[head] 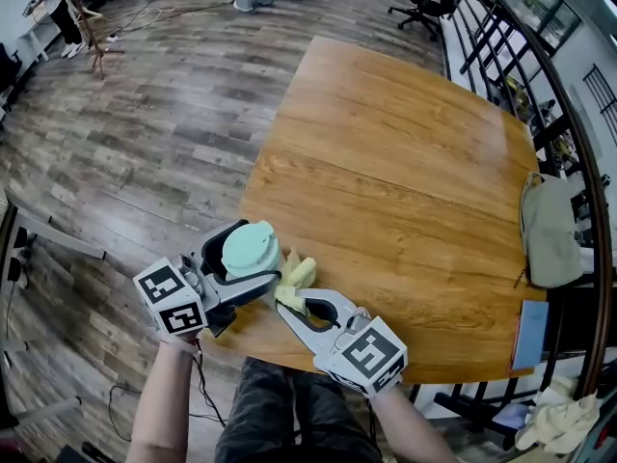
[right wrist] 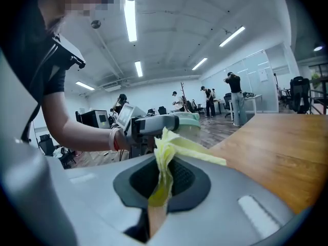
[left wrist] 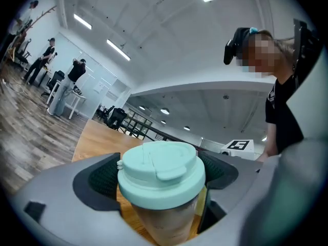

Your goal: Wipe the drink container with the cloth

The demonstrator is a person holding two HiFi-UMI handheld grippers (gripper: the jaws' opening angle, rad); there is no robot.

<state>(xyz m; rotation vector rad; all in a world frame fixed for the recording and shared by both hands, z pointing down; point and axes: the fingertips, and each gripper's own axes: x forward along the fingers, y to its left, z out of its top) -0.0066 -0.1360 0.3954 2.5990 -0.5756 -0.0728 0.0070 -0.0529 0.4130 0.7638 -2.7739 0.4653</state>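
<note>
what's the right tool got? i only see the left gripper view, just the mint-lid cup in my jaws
Observer: The right tool is shut on a yellow cloth, pinched between its jaws.
Operator: how close is it to me
Observer: Head view puts the cloth right beside the cup, on its right side; contact unclear.
Operator: where are we over the table
Observer: The left tool holds the cup at the table's near left corner.

Round my work
I saw a wooden tabletop, a grey bag at its right edge, a black railing, plank floor.
</note>
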